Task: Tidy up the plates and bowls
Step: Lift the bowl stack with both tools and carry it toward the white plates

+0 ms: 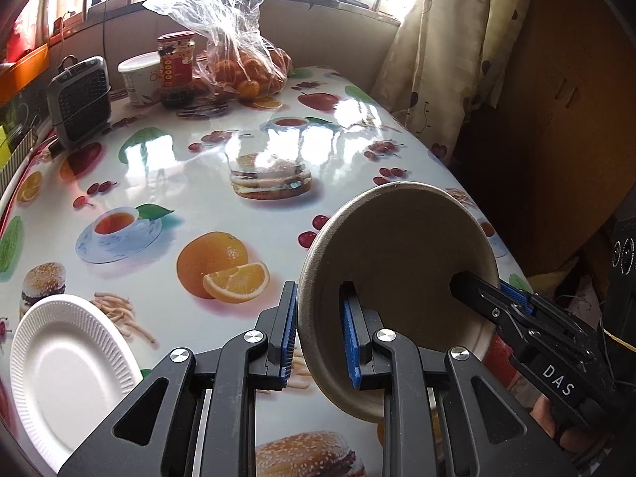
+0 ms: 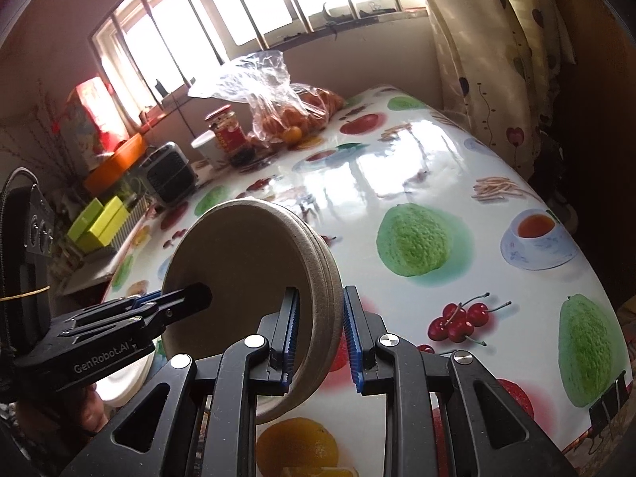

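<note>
White foam plate, ribbed rim, flat on the fruit-and-burger print tablecloth at the near left edge, well apart from the raised stack. Small grey fan heater at the far left of the table; beside it a white tub, then a red-lidded jar, then a clear plastic bag of oranges against the wall under the barred window. Left gripper, black with blue ribbed pads, clamped on the left rim of the brown paper bowls: one finger outside the wall, the other inside the cavity. Bowls tilted on edge and raised off the table over its near right part, open side toward the left wrist camera, flat base toward the right wrist camera; several nested rims visible in the right wrist view, exact count unclear. Right gripper closed on the opposite rim, one pad inside the stack, the other against the outer wall; seen from the left wrist view as a black finger reaching into the bowl from the lower right, a hand partly visible behind it. Cream curtain with heart pattern hanging at the far right of the table; brown cabinet door beyond it. Black binder clip on the tablecloth edge at the near right
</note>
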### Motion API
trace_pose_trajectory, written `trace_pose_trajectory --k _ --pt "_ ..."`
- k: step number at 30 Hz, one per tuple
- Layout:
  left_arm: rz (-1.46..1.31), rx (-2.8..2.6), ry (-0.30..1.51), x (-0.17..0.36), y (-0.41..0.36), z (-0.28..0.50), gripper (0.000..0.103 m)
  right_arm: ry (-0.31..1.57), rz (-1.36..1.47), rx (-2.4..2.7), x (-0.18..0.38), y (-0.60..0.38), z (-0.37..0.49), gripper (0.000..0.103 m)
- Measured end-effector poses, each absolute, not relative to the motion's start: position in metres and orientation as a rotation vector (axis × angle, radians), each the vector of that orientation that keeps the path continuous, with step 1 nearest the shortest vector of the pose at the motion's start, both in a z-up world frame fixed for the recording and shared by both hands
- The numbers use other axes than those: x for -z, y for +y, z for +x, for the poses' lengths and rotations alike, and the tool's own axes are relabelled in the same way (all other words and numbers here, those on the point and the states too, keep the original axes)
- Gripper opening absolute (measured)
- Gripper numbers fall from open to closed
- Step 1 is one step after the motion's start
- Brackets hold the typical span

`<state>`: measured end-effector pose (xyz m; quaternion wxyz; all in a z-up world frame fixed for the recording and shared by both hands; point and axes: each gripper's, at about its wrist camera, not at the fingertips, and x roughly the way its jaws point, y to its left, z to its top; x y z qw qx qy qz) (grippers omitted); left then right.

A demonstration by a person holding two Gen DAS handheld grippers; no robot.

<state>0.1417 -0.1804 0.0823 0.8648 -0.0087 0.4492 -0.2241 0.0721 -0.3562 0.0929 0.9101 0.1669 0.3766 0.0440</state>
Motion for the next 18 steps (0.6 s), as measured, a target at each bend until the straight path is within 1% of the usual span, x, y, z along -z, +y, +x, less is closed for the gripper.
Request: trace_pose_trajectory --k 18 --pt "-0.094 0.309 0.907 -0.093 -0.108 0.129 0.022 0.787 0.287 -0.266 -0.100 -0.292 0.093 0.021"
